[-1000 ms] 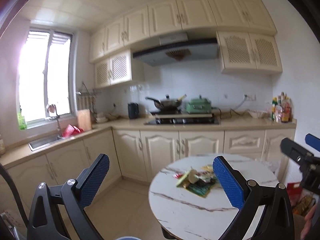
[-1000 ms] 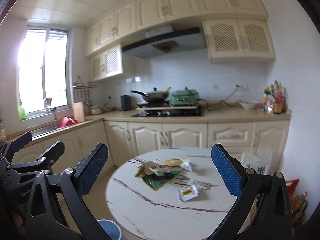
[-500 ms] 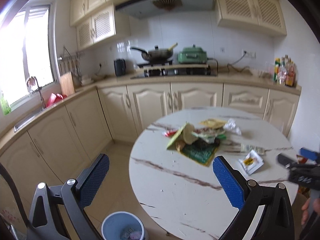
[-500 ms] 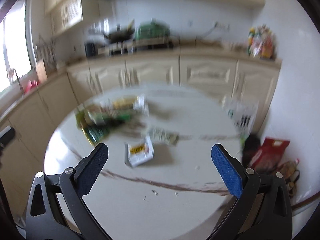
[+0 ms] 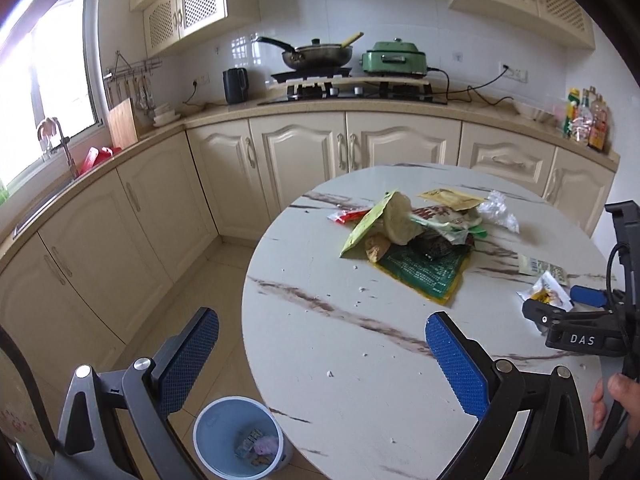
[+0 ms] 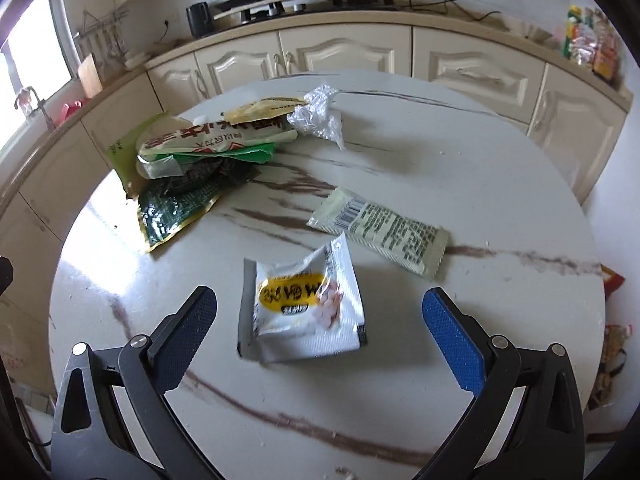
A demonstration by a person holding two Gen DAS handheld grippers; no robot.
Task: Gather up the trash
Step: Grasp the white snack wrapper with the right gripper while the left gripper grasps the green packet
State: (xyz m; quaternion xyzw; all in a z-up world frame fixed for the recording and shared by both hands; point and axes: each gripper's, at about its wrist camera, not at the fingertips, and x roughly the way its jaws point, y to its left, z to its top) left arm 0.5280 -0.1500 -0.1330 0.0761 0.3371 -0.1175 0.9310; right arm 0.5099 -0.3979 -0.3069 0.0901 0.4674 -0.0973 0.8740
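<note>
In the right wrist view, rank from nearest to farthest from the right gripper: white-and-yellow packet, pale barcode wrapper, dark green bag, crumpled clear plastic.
From the right gripper:
1. White-and-yellow packet, between its open fingers.
2. Pale barcode wrapper, just beyond, to the right.
3. Dark green bag, left, at the pile's near edge.
4. Crumpled clear plastic, farthest, behind the pile.

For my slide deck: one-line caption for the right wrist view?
Open right claw poised over a white-and-yellow snack wrapper on the marble table.

A crumpled white packet [image 6: 301, 309] is lying flat before me; wrappers [image 6: 188, 152] are piling beyond; bin [image 5: 237, 438] is standing below.
</note>
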